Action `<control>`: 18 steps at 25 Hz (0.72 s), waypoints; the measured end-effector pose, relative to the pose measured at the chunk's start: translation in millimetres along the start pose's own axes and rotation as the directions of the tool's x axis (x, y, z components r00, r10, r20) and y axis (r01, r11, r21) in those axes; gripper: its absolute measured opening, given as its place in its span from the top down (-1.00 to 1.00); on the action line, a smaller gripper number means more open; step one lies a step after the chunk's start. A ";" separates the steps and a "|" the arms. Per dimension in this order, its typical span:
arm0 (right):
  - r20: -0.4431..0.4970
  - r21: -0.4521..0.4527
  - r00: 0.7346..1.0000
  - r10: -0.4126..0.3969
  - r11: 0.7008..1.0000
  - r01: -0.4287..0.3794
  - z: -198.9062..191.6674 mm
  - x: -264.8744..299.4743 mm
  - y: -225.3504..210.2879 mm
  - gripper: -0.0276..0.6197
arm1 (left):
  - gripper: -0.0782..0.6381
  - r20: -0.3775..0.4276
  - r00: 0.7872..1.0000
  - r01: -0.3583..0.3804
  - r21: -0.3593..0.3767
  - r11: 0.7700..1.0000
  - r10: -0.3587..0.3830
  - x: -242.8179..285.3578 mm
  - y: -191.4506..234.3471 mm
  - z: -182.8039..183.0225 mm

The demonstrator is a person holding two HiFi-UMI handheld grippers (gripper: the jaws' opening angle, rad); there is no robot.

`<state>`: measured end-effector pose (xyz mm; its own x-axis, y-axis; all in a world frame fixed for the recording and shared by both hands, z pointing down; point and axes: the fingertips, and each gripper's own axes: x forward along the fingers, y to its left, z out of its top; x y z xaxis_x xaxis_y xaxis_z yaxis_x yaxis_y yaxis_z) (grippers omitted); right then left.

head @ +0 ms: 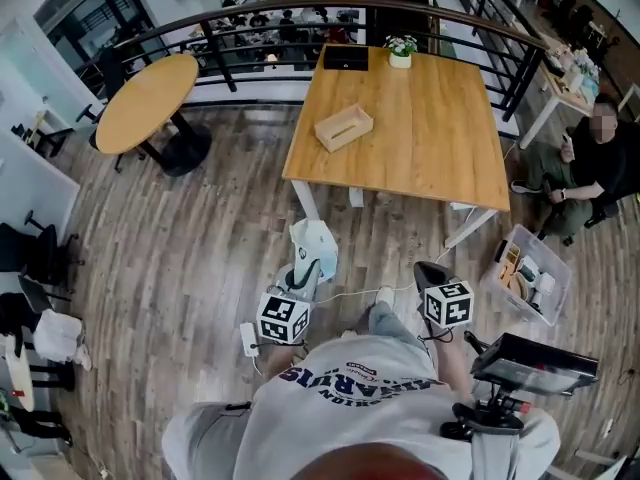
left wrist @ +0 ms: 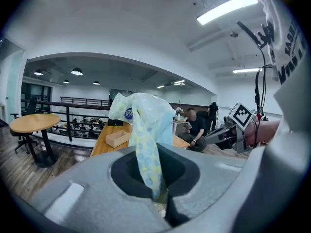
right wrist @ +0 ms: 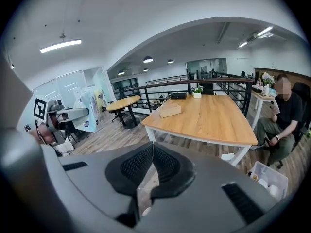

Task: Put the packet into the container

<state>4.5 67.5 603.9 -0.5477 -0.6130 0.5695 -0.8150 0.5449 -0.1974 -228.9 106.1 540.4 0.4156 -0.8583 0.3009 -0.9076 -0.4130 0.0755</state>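
Packet (head: 313, 248) is pinched tight in the left tool (head: 303, 280), its long side pointing to 12 o'clock. The container (head: 343, 127) sits on the desk (head: 430, 148), well apart, also at 12 o'clock. The right tool (head: 432, 273) is pressed together, holding nothing.

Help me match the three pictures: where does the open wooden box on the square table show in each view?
Head view: wooden box upper centre, on the square table's left part.
Left gripper view: lower left of centre, just left of the packet.
Right gripper view: centre, near the table's left edge.
Shared landmark: round table, left of the box in all three.
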 end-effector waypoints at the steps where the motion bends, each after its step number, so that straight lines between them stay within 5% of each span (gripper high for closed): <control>1: 0.004 -0.001 1.000 0.001 1.000 -0.001 5.9 5.1 -8.0 0.89 | 0.76 -0.002 1.000 -0.012 -0.008 1.000 0.012 5.6 2.6 2.1; 18: 0.005 0.086 1.000 -0.008 0.996 0.007 70.4 76.4 -171.7 0.89 | 0.76 -0.073 0.997 -0.035 0.025 0.999 0.037 181.4 19.1 56.0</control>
<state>89.3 -113.2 625.1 -0.5423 -0.6201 0.5669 -0.8323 0.4889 -0.2614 -167.5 -74.6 543.2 0.3767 -0.8484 0.3718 -0.9198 -0.3902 0.0416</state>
